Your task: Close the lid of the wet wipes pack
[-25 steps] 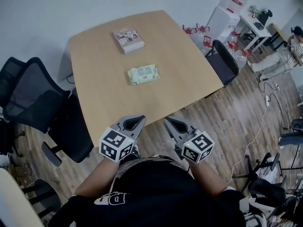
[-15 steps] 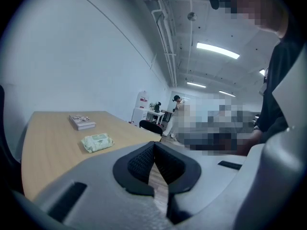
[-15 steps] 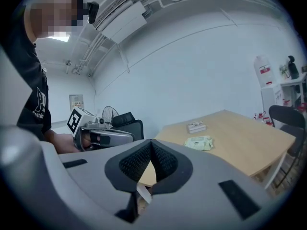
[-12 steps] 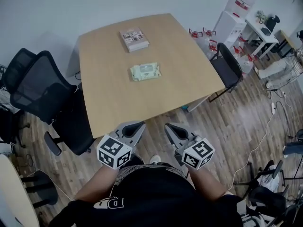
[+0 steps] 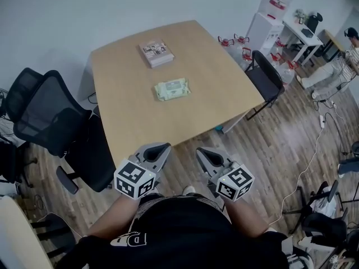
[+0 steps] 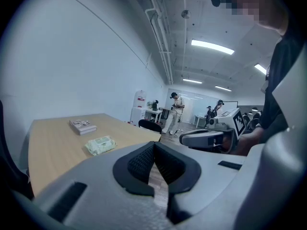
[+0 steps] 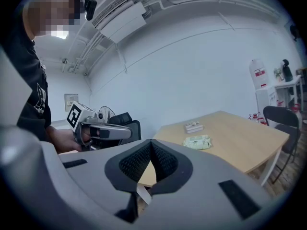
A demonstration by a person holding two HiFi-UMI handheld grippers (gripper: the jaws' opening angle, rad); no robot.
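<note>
The pale green wet wipes pack [image 5: 172, 89] lies flat in the middle of the wooden table [image 5: 129, 122], with a white flap on its top face. Whether that flap is lifted is too small to tell. It also shows in the left gripper view as the wipes pack [image 6: 100, 145] and in the right gripper view as the wipes pack [image 7: 197, 142]. My left gripper [image 5: 162, 148] and right gripper [image 5: 201, 152] are held side by side at the table's near edge, well short of the pack. Both are shut with nothing between the jaws.
A book [image 5: 156, 52] lies beyond the pack near the table's far edge. Black office chairs [image 5: 53, 122] stand at the left, another chair [image 5: 266, 74] at the right corner. Water bottles [image 5: 233, 41] and a white desk [image 5: 300, 35] are at the far right.
The person and both grippers have shifted slightly along the table's near edge. The jaws stay shut and empty. The pack and book lie where they were.
</note>
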